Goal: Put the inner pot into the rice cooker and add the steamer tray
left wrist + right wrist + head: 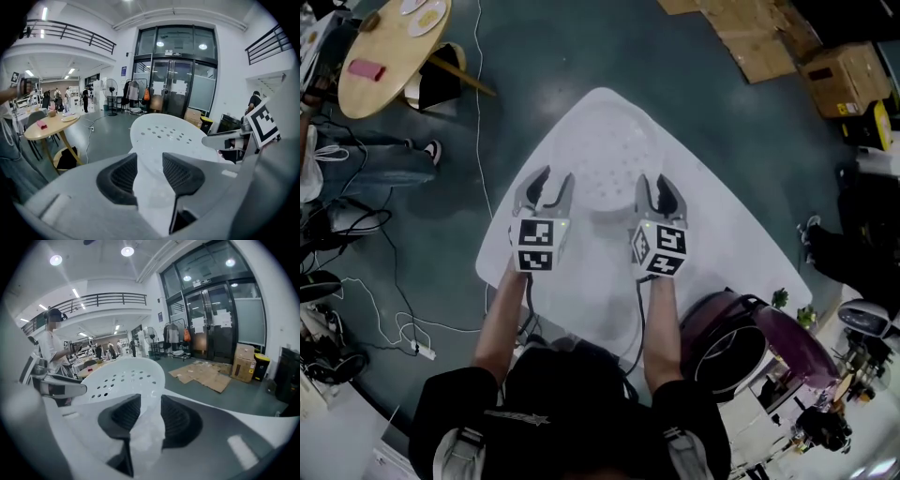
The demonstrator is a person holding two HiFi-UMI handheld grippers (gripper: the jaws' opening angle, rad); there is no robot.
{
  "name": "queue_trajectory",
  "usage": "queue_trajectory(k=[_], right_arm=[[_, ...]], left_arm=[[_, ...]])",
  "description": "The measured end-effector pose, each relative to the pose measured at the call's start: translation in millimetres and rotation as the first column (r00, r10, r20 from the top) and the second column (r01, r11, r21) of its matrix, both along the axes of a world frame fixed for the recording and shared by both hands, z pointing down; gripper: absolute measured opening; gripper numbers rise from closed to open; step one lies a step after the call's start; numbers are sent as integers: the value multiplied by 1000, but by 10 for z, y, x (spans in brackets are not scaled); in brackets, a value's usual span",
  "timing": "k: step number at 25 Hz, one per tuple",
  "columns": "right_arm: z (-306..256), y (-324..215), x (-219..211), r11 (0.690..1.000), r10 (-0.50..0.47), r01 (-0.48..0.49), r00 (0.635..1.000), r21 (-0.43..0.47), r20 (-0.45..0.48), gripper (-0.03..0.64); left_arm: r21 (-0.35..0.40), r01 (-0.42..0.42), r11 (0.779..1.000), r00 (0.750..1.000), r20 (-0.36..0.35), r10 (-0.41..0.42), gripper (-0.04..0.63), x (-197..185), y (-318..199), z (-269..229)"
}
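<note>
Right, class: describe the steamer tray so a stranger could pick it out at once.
Find the white table in the head view. Over its middle, the left gripper and right gripper each clamp one side of the steamer tray, a white round dish. Its scattered round holes mark it off from the plain tabletop and the dark rice cooker.

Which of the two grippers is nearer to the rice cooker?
The right gripper: the rice cooker stands beside that arm, while the left gripper grips the tray's opposite edge.
</note>
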State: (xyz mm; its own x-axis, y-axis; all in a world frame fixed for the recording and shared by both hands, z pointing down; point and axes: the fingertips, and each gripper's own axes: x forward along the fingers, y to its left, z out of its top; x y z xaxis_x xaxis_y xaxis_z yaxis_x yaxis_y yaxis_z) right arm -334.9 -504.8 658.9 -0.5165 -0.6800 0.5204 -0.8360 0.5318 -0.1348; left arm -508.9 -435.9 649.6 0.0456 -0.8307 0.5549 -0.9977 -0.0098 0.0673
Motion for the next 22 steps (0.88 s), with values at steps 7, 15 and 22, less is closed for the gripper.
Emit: queue_trajectory(k=[7,15,22], right_arm=[[-487,275,104,998,-1,0,1000,60,24,130],[-990,699,368,993,11,-17,999,119,49,126],[-1305,1180,563,987,29,-39,997,156,67,123]], left_arm=[[52,-2,999,1000,24,1,175,96,268,-468],[111,-14,994,999,40,10,175,345,659,-926],[141,-21,990,999,46,15,175,525,1137,-1217]])
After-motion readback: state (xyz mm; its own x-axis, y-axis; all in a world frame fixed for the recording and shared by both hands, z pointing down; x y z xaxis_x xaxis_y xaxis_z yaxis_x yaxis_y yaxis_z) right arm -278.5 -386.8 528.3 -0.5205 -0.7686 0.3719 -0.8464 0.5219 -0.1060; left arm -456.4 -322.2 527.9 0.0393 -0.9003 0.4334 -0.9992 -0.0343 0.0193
